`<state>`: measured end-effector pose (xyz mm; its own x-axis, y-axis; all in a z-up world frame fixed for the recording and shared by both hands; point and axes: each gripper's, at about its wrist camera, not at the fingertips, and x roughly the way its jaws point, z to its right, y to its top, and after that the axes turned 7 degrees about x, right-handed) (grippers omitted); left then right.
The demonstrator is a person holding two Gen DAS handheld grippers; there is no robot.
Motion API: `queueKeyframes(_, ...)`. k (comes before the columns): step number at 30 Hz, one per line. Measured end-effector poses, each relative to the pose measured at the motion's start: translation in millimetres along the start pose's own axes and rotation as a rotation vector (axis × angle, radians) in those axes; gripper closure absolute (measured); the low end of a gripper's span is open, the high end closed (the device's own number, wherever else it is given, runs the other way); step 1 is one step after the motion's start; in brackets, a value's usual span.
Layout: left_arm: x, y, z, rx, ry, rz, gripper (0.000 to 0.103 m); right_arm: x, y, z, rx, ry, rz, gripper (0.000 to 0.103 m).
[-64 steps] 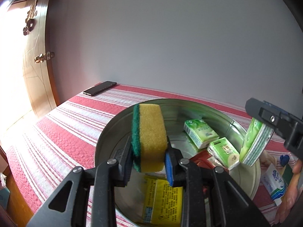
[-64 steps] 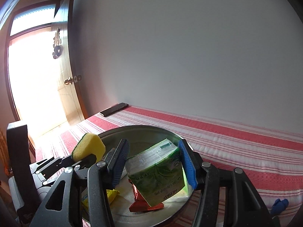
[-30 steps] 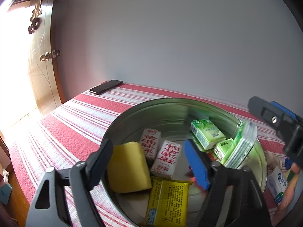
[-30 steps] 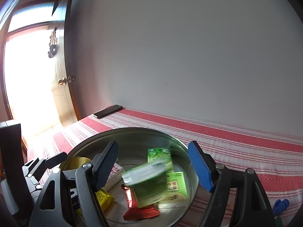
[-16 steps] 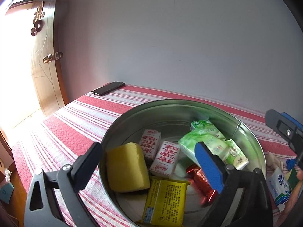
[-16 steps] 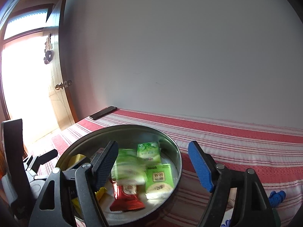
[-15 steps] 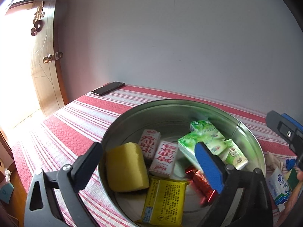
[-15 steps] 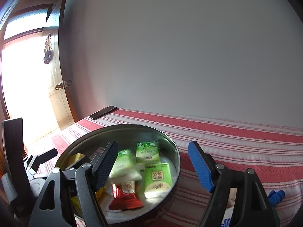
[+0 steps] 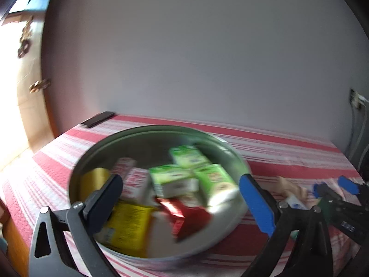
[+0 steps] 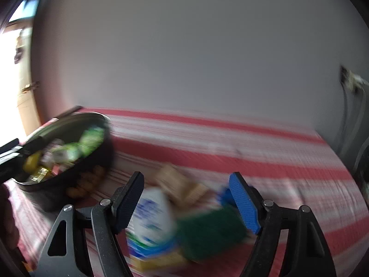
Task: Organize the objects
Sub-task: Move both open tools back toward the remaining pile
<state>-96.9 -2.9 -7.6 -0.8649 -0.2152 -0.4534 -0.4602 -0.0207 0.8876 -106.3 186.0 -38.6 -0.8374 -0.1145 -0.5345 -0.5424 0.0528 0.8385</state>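
A round metal bowl stands on the red-and-white striped cloth. It holds green tissue packs, red-and-white boxes, a yellow sponge, a yellow packet and a red wrapper. My left gripper hovers at the bowl's near side, its jaws opening with nothing gripped. My right gripper is open over a blurred pile on the cloth: a white-and-blue packet, a dark green pad and a tan object. The bowl lies far to its left.
A black phone lies at the cloth's far left corner, beside a wooden door. A wall socket with cables is at the right edge. The right gripper's blue pad shows right of the bowl.
The left gripper let the sponge go into the bowl and the right let go its green pack. Both drew back, and the right swung rightward over the pile on the cloth.
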Motion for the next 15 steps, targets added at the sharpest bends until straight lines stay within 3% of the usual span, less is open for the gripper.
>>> queueKeyframes(2,-4,0,17,0.031,-0.014,0.005,0.001,1,1,15,0.07,0.01,-0.017,0.025)
queueKeyframes(6,-7,-1,52,0.102,-0.042,0.005,0.0,12,0,14,0.033,-0.062,-0.095,0.024)
queueKeyframes(15,10,-1,89,0.152,-0.061,-0.029,0.0,31,-8,15,0.041,-0.067,-0.221,0.022)
